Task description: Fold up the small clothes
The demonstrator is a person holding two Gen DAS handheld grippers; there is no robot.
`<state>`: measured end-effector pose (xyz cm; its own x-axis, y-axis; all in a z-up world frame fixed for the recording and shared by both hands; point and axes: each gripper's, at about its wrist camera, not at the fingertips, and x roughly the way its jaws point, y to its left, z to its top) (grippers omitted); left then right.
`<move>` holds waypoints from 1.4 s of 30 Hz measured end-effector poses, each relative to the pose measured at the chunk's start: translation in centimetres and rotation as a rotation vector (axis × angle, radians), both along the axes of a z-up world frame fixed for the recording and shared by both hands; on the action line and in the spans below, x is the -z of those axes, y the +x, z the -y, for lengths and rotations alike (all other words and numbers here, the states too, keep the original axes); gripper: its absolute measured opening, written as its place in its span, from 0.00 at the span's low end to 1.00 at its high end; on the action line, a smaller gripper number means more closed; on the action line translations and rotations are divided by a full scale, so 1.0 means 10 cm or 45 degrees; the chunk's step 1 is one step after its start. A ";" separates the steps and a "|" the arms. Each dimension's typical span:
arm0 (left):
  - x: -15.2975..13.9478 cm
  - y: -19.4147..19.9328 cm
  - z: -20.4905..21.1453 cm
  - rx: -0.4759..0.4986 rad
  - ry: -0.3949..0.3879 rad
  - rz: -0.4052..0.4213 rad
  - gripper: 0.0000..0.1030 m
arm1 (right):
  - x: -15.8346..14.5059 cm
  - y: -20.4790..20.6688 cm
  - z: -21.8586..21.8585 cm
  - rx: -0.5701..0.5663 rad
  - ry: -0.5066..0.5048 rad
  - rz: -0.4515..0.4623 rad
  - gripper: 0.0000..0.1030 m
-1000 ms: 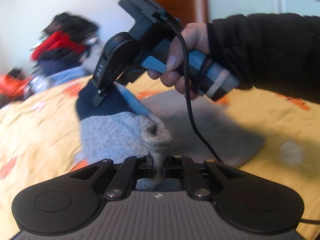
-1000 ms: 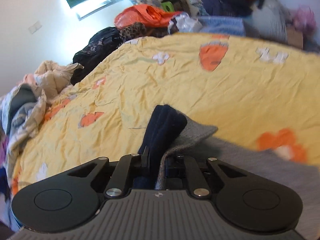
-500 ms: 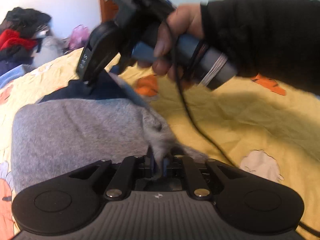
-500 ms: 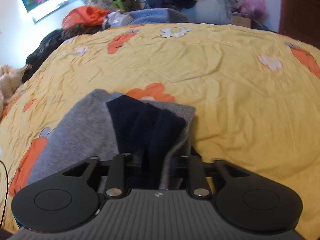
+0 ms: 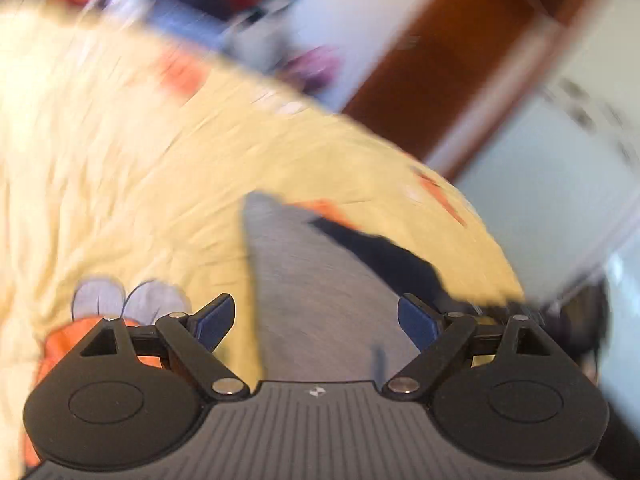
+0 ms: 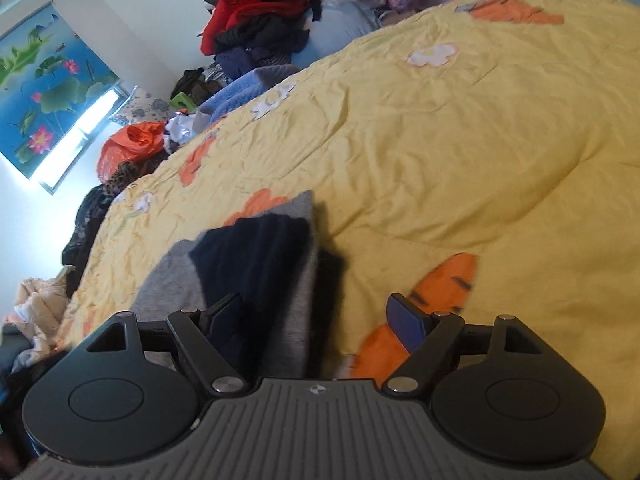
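A small grey garment (image 5: 316,296) with a dark navy part (image 5: 384,256) lies folded flat on the yellow bedspread. In the right wrist view the grey garment (image 6: 296,320) shows with the navy part (image 6: 260,256) lying on top. My left gripper (image 5: 316,322) is open and empty just above the grey cloth; that view is blurred by motion. My right gripper (image 6: 316,322) is open and empty over the garment's right edge, its left finger above the navy part.
The yellow bedspread (image 6: 440,140) with orange carrot prints spreads all around. Piles of clothes (image 6: 256,28) and an orange bag (image 6: 132,144) lie past the far edge of the bed. A brown door (image 5: 452,60) stands beyond the bed.
Both grippers have opened and let go of the garment, which now lies folded on the bed. The left gripper has swung fast, and the right gripper has left its view.
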<state>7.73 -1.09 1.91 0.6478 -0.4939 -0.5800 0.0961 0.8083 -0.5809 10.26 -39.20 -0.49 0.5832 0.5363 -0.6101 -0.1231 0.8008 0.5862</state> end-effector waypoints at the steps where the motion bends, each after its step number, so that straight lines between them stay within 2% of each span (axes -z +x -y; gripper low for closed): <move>1: 0.11 0.15 -0.06 0.013 -0.084 -0.075 0.86 | 0.00 0.01 -0.06 -0.014 0.010 -0.012 0.79; 3: 0.24 0.32 -0.06 0.037 -0.173 -0.164 0.86 | -0.01 0.02 -0.18 -0.045 -0.006 -0.011 0.79; 4: 0.29 0.38 -0.04 0.056 -0.188 -0.175 0.84 | -0.01 0.02 -0.22 -0.053 -0.007 -0.009 0.79; 5: 0.29 0.41 0.00 0.068 -0.182 -0.162 0.68 | -0.01 0.01 -0.25 -0.056 0.003 -0.005 0.69; 6: 0.33 0.43 0.11 0.082 -0.146 -0.177 0.46 | 0.00 0.01 -0.28 -0.064 0.016 -0.018 0.55; 7: 0.35 0.45 0.18 0.087 -0.106 -0.192 0.40 | 0.04 0.02 -0.31 -0.075 0.038 -0.040 0.37; 9: 0.31 0.46 0.17 0.095 -0.076 -0.178 0.31 | 0.01 -0.04 -0.36 -0.074 0.031 0.005 0.35; 11: 0.23 0.44 0.11 0.111 -0.038 -0.148 0.29 | -0.06 -0.06 -0.44 -0.084 0.019 0.031 0.34; 13: 0.07 0.39 -0.04 0.119 -0.002 -0.093 0.28 | -0.15 -0.05 -0.52 -0.096 0.053 0.055 0.33; 17: -0.20 0.43 -0.42 0.026 0.083 -0.027 0.29 | -0.30 0.08 -0.87 -0.144 0.130 0.099 0.33; 19: -0.22 0.52 -0.59 0.019 0.114 -0.052 0.30 | -0.30 0.18 -1.07 -0.166 0.159 0.102 0.33; 21: -0.11 0.61 -0.67 0.022 0.184 -0.103 0.35 | -0.22 0.31 -1.24 -0.136 0.139 0.070 0.34; 22: -0.04 0.60 -0.71 -0.005 0.202 -0.137 0.37 | -0.16 0.36 -1.30 -0.116 0.111 0.047 0.40; 23: 0.00 0.55 -0.78 -0.025 0.171 -0.152 0.40 | -0.09 0.39 -1.34 -0.092 0.080 0.019 0.48; 25: 0.01 0.32 -0.93 -0.030 0.060 -0.116 0.43 | -0.01 0.33 -1.32 -0.050 0.076 -0.026 0.55; 26: 0.01 0.19 -0.98 -0.023 0.016 -0.096 0.53 | 0.00 0.24 -1.28 -0.077 0.097 -0.018 0.58; 27: 0.02 0.04 -1.02 -0.015 -0.040 -0.086 0.67 | -0.02 0.16 -1.23 -0.099 0.101 -0.009 0.60; 28: 0.06 -0.09 -1.04 -0.003 -0.090 -0.089 0.71 | -0.03 0.04 -1.17 -0.114 0.098 -0.003 0.61; 33: 0.30 -0.50 -0.88 0.081 -0.197 -0.185 0.71 | 0.08 -0.47 -0.87 -0.163 0.168 -0.084 0.61; 36: 0.34 -0.56 -0.78 0.107 -0.182 -0.166 0.69 | 0.15 -0.66 -0.84 -0.183 0.235 -0.123 0.55; 37: 0.34 -0.54 -0.76 0.114 -0.176 -0.170 0.67 | 0.16 -0.69 -0.87 -0.206 0.254 -0.143 0.53; 39: 0.32 -0.51 -0.74 0.137 -0.126 -0.206 0.15 | 0.17 -0.73 -0.96 -0.254 0.246 -0.166 0.32; 40: 0.30 -0.50 -0.75 0.138 -0.103 -0.217 0.16 | 0.16 -0.75 -1.00 -0.263 0.220 -0.174 0.22; 42: 0.25 -0.54 -0.80 0.143 -0.056 -0.210 0.13 | 0.10 -0.80 -1.04 -0.293 0.203 -0.136 0.22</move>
<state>2.30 6.93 -0.60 0.4853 -0.5852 -0.6496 0.0852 0.7711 -0.6310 2.23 -28.79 -1.50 0.3722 0.7409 -0.5591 -0.2216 0.6559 0.7216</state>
